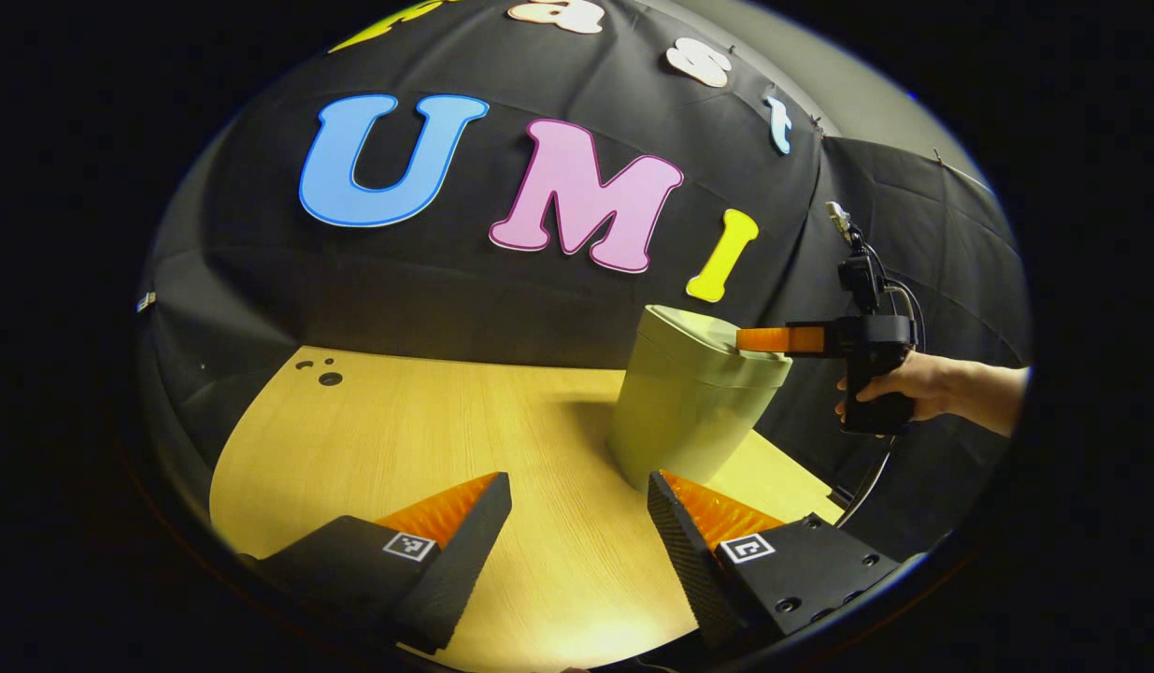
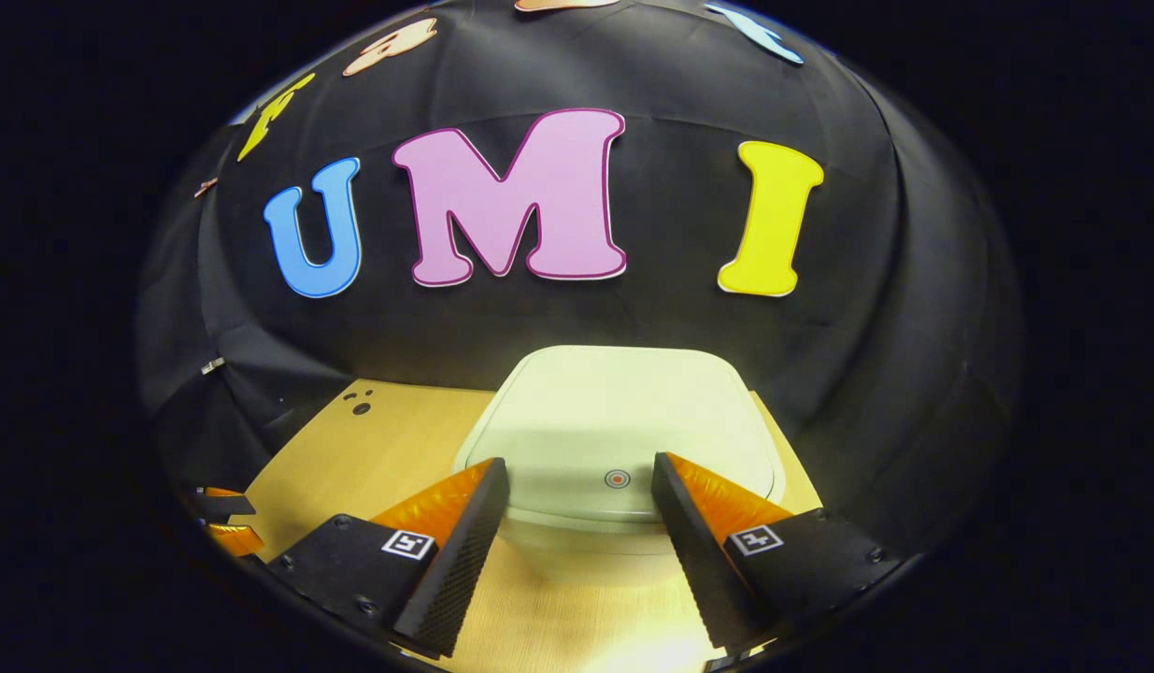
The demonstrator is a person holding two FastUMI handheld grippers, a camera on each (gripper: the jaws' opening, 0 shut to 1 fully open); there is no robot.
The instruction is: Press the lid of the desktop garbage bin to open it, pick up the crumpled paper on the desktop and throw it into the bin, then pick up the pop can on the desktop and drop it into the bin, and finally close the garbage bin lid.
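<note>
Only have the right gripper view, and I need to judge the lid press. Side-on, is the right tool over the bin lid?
Observer: Yes. In the left gripper view the right tool lies level over the edge of the pale green plastic bin's lid. I cannot tell if it touches.
Operator: Lid popped at all?
Observer: No. It sits flat on the tall bin body, shut.
Operator: Where's the left tool?
Observer: The left tool hangs open above the light wooden table, short of the bin.
</note>
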